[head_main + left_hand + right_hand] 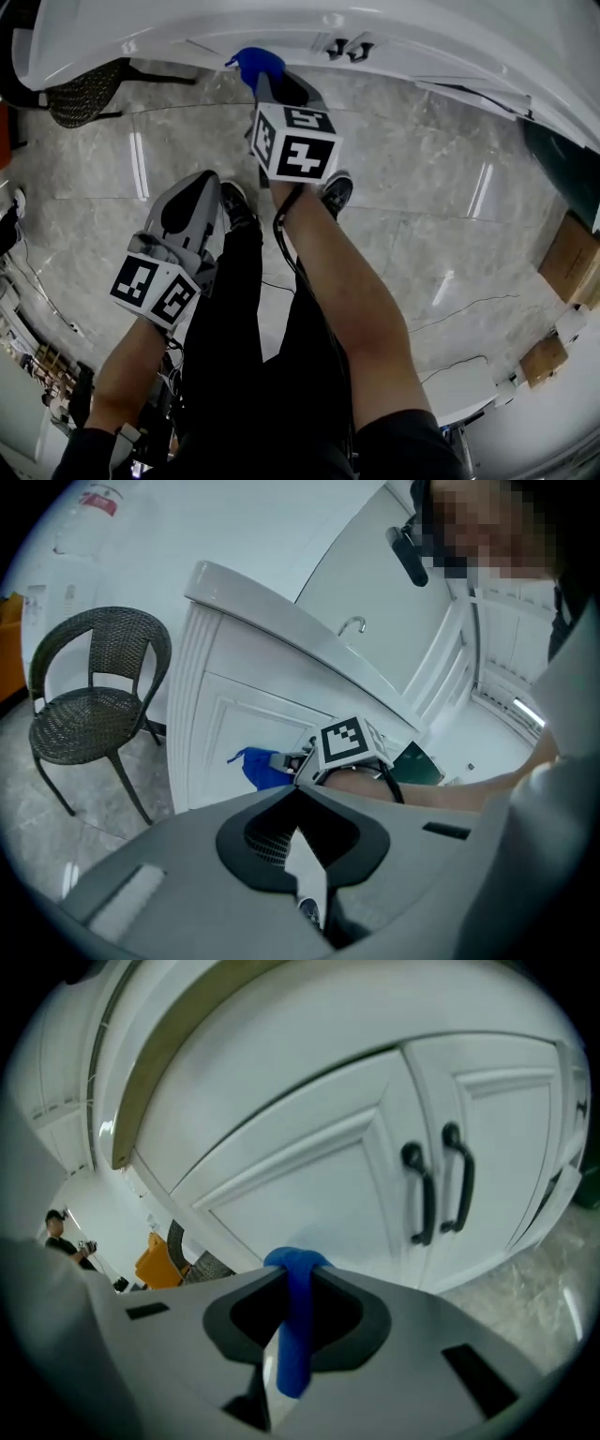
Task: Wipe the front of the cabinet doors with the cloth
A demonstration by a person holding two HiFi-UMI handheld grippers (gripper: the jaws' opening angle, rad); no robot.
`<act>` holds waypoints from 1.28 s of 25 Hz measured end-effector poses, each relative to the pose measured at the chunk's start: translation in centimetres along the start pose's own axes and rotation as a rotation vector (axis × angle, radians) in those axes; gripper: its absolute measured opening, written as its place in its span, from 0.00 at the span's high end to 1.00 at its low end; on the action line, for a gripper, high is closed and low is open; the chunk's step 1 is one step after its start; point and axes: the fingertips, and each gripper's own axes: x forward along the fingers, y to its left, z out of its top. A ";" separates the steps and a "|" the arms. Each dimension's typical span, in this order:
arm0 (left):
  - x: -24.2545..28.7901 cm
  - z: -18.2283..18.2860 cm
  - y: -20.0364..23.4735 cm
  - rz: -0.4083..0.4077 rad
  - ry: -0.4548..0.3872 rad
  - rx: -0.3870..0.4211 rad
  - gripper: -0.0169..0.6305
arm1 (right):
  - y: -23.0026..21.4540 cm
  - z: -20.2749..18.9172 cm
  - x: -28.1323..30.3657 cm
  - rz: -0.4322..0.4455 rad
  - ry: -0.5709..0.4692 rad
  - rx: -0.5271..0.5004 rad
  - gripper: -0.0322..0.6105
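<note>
The blue cloth (257,64) is pinched in my right gripper (265,82), which is shut on it and holds it against the white cabinet (281,28). In the right gripper view the cloth (296,1316) hangs folded between the jaws, right in front of the left door panel (309,1180). Two black handles (439,1190) sit where the doors meet, to the right. My left gripper (200,183) hangs lower, back from the cabinet, shut and holding nothing. From the left gripper view the cloth (259,767) touches the door beside the right gripper's marker cube (347,742).
A dark wicker chair (86,91) stands left of the cabinet, also visible as the chair (89,700). Cardboard boxes (570,258) lie at the right. Thin cables (469,305) cross the marble floor. My legs and shoes fill the middle. A distant person (62,1230) stands far left.
</note>
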 end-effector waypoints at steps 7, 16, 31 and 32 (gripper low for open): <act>-4.2 -0.8 6.1 0.057 0.021 -0.015 0.98 | 9.8 -5.3 8.7 0.199 0.039 0.329 0.86; -3.7 -1.6 7.0 0.078 0.032 -0.009 0.98 | 5.2 -1.8 9.3 0.238 -0.143 0.594 0.86; 3.3 -3.1 -2.0 -0.034 0.099 0.057 0.98 | -9.4 1.3 2.9 0.137 -0.353 0.803 0.86; 3.6 -3.2 -2.3 -0.037 0.102 0.058 0.98 | -9.5 1.3 2.7 0.142 -0.358 0.811 0.86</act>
